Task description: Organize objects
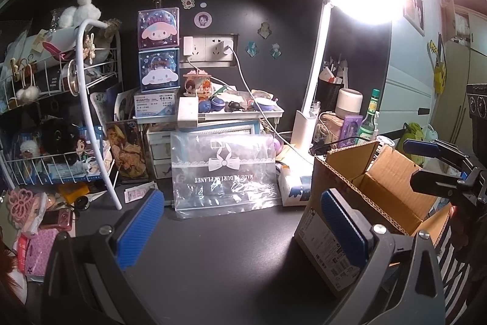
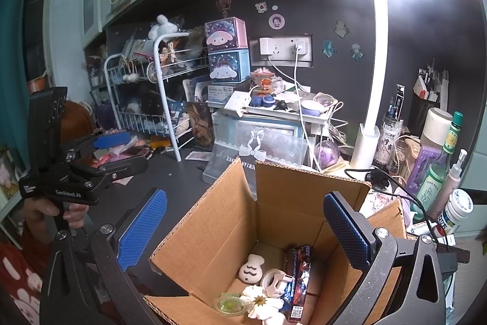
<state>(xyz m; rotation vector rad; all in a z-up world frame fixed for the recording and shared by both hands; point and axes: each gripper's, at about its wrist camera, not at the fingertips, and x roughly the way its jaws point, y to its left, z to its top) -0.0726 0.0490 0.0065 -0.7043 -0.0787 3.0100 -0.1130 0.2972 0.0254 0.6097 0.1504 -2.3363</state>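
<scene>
Right tool [image 2: 243, 229] agape above box [image 2: 213, 221]

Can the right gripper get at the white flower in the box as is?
Probably yes. The right gripper is open and empty, poised over the cardboard box, whose flaps stand open. The white flower lies on top of the contents with nothing over it, though the neighbouring items crowd it.

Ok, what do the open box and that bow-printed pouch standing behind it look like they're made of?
The box looks like plain brown corrugated cardboard, matte: the fluted layer shows along its cut flap edges. The pouch seems to be thin, clear, glossy plastic film: it wrinkles, throws glare, and things behind show through around the printed white bow. Exact plastic type can't be told.
</scene>
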